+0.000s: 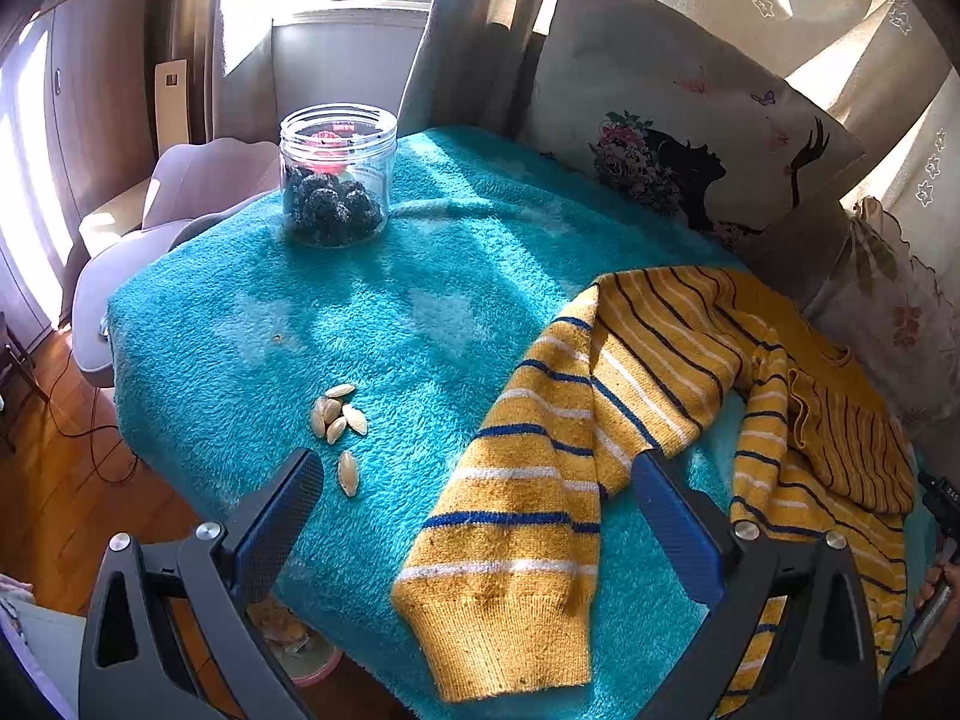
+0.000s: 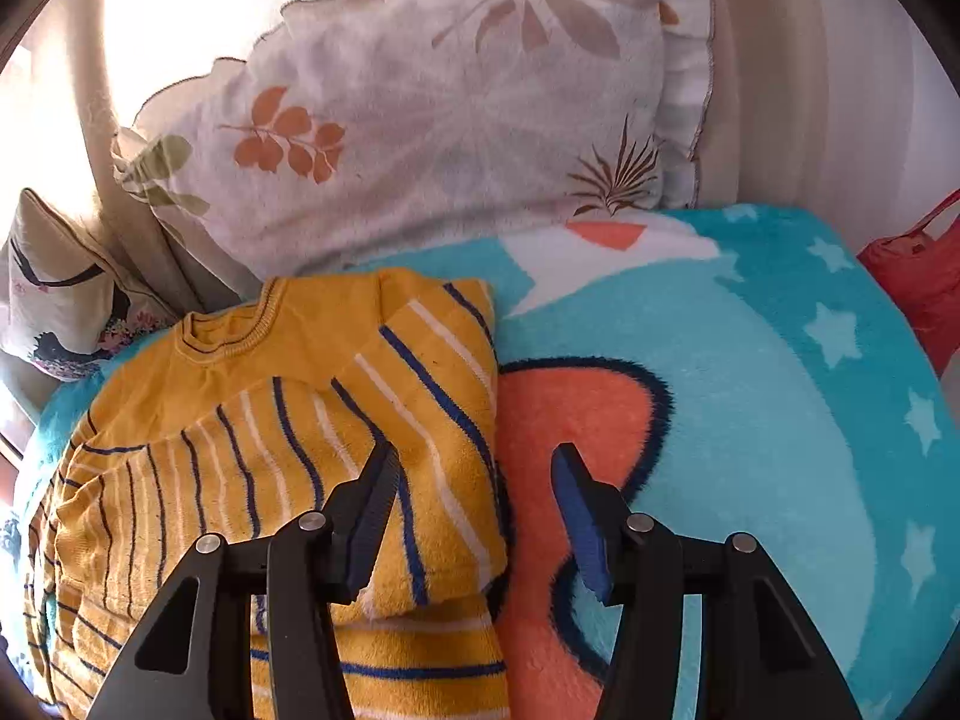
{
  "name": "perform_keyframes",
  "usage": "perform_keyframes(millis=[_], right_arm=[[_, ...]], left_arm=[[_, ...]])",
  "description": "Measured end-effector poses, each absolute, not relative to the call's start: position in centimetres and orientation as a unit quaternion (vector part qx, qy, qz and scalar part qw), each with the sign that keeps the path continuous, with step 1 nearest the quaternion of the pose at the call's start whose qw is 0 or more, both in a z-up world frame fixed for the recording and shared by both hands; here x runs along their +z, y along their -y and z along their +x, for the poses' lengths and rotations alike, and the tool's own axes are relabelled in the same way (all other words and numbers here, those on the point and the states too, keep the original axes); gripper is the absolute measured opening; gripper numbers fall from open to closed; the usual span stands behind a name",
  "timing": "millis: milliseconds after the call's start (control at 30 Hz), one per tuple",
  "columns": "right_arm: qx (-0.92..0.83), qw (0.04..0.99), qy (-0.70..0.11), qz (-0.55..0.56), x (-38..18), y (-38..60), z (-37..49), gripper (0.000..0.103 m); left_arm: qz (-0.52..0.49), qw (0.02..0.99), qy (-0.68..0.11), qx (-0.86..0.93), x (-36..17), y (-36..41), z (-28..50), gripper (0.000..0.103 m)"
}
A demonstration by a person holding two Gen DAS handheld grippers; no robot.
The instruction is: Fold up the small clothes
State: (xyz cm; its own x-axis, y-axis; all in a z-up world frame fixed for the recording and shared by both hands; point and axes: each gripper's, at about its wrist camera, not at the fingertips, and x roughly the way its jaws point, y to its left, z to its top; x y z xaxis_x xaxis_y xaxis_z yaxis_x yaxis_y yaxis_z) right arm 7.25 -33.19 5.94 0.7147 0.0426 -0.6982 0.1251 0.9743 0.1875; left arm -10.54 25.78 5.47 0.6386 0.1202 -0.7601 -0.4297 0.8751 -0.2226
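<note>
Hovering apart and empty, left claw (image 1: 477, 489) and right claw (image 2: 474, 486) flank the striped sweater (image 2: 288, 420); jar (image 1: 337, 174) label unreadable.

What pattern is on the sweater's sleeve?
Mustard yellow sleeve with navy and white stripes, clearest in the left wrist view.
</note>
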Motion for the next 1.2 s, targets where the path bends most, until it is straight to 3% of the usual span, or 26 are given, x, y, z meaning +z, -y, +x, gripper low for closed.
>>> perform_keyframes(millis=[533,633,667,733,767,800,967,1200], right_arm=[[0.055,0.919,-0.382,0.087,5.9,26.4,2.5,0.065],[0.061,0.913,-0.394,0.092,5.0,25.6,2.4,0.065],[0.062,0.911,-0.397,0.092,4.8,25.3,2.3,0.065],[0.063,0.911,-0.397,0.091,4.7,25.0,2.1,0.065],[0.063,0.912,-0.396,0.089,4.7,24.9,1.9,0.065],[0.063,0.913,-0.394,0.088,4.7,24.8,1.8,0.065],[0.066,0.913,-0.39,0.095,4.8,24.8,1.7,0.065],[0.071,0.913,-0.382,0.122,5.0,25.7,1.4,0.065]], left_arm=[[-0.012,0.906,-0.422,0.034,3.9,-18.4,-12.7,0.1],[0.013,0.895,-0.443,0.044,2.7,-18.4,-11.8,0.076],[0.012,0.889,-0.456,0.044,2.1,-18.7,-11.4,0.059],[0.003,0.892,-0.45,0.037,2.0,-19.6,-11.3,0.046],[-0.018,0.891,-0.452,0.027,2.3,-20.3,-11.3,0.023],[-0.046,0.888,-0.457,0.027,2.6,-21.3,-11.4,0.009],[-0.212,0.889,-0.406,0.007,6.3,-27.9,-12.4,0.009],[-0.302,0.891,-0.327,-0.088,14.2,-28.5,-10.5,0.009]])
